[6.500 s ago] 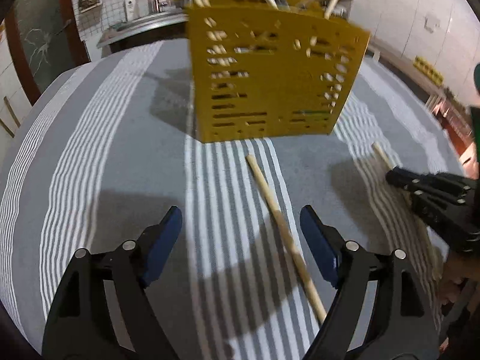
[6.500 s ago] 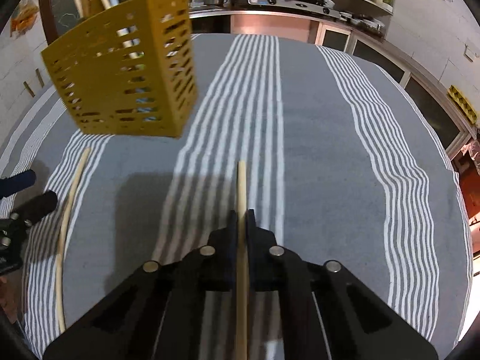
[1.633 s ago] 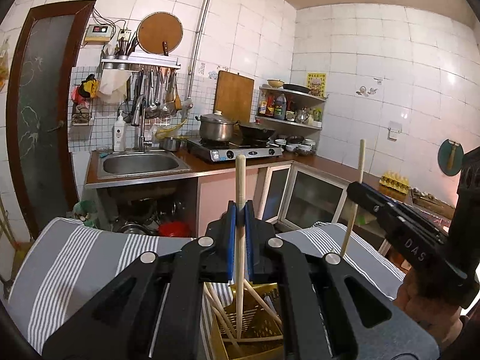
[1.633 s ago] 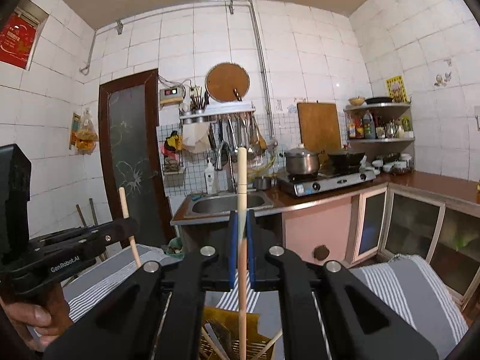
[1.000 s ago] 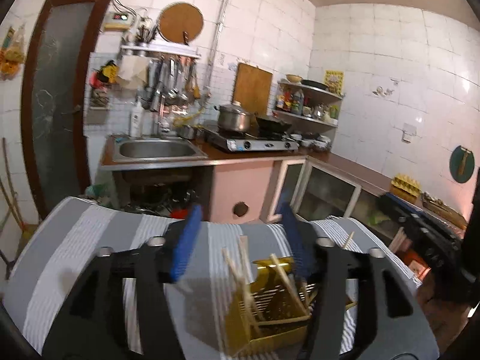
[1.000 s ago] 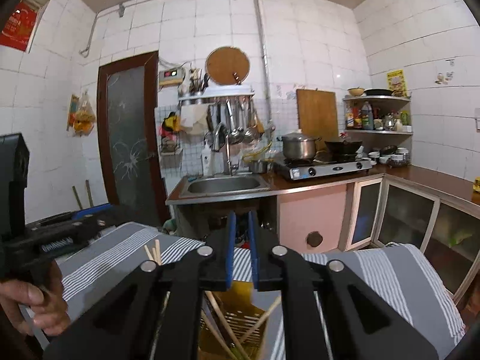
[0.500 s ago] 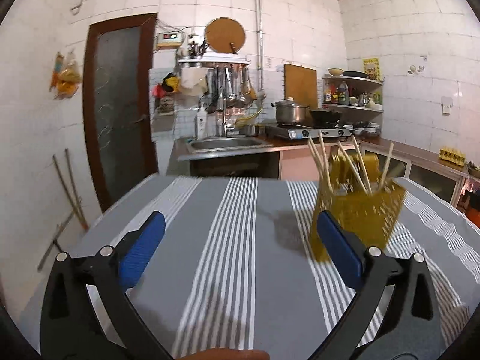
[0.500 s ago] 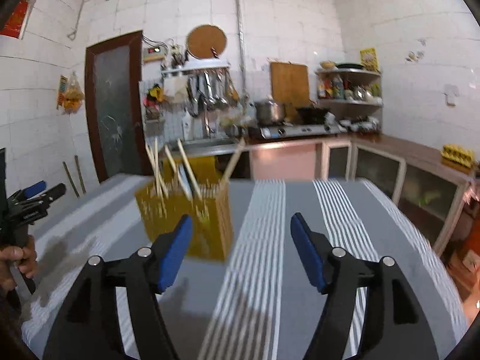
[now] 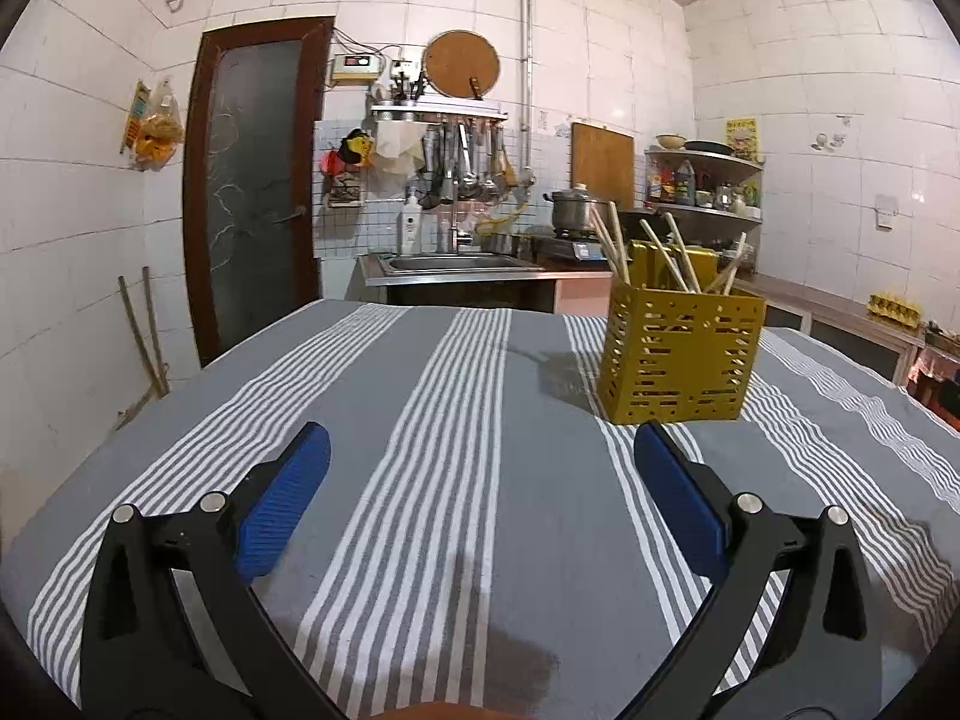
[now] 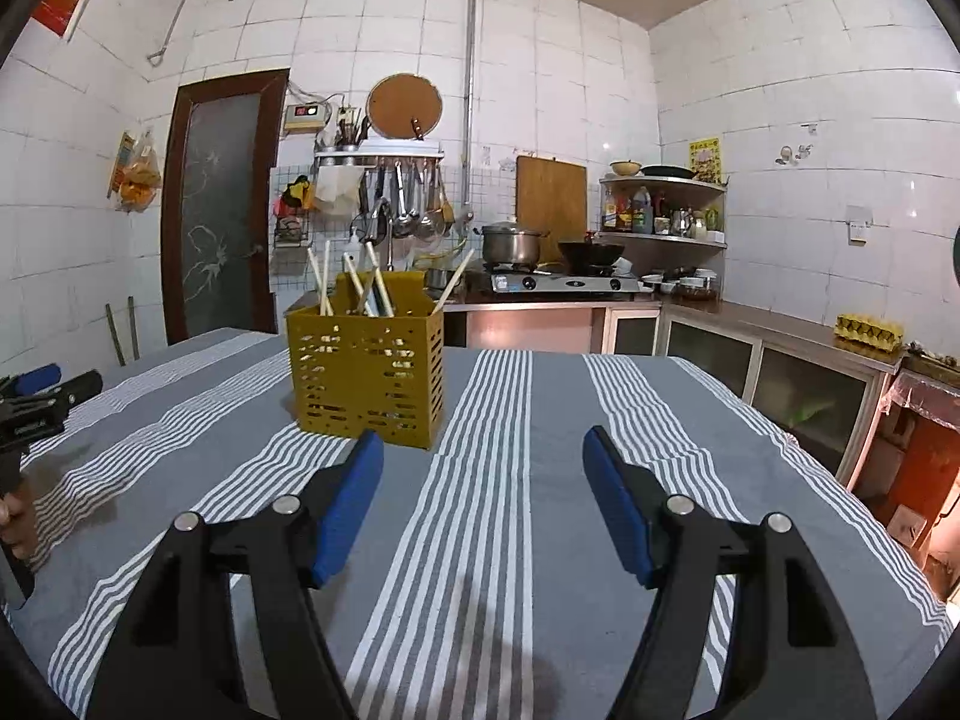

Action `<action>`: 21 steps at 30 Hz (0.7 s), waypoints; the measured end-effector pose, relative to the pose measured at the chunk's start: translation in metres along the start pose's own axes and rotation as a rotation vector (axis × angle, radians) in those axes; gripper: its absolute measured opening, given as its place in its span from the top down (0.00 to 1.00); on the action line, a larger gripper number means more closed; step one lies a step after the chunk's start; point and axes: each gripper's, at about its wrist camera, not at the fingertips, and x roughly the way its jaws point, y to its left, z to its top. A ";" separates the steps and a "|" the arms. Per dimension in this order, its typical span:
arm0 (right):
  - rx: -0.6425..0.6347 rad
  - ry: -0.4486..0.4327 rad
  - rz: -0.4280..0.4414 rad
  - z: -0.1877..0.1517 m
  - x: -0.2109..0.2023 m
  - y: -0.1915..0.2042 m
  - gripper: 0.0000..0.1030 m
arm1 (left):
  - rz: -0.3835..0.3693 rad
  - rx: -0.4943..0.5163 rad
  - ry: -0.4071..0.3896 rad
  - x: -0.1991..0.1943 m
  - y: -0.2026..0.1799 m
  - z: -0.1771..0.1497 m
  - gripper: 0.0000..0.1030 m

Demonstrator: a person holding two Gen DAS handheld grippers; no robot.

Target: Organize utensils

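On left gripper (image 10: 51,384): unreadable lettering.

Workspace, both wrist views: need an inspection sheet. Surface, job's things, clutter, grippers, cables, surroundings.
Surface: table under a grey cloth with white stripes, lying flat.
Job's things: yellow perforated utensil holder upright on the cloth; wooden chopsticks stand in it, leaning various ways. No loose chopstick seen on the cloth.
Clutter: nothing seen on the cloth besides the holder.
Grippers: left hand-held gripper open, nothing between its blue pads; right hand-held gripper open, likewise.
Cables: wires run from a wall box beside the door; nothing seen on the table.
Surroundings: tiled kitchen, dark door, sink, pot and wok on a stove, hanging ladles, corner shelves.
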 end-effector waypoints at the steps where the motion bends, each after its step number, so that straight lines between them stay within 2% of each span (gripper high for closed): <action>1: 0.001 -0.008 -0.002 0.000 -0.001 -0.001 0.34 | -0.003 0.006 -0.001 0.000 -0.001 -0.001 0.05; 13: -0.011 -0.032 -0.042 -0.006 0.001 0.002 0.34 | 0.025 0.064 -0.087 -0.016 -0.011 -0.010 0.05; 21: -0.024 -0.036 -0.040 -0.008 -0.001 0.003 0.34 | 0.018 0.049 -0.077 -0.014 -0.007 -0.009 0.05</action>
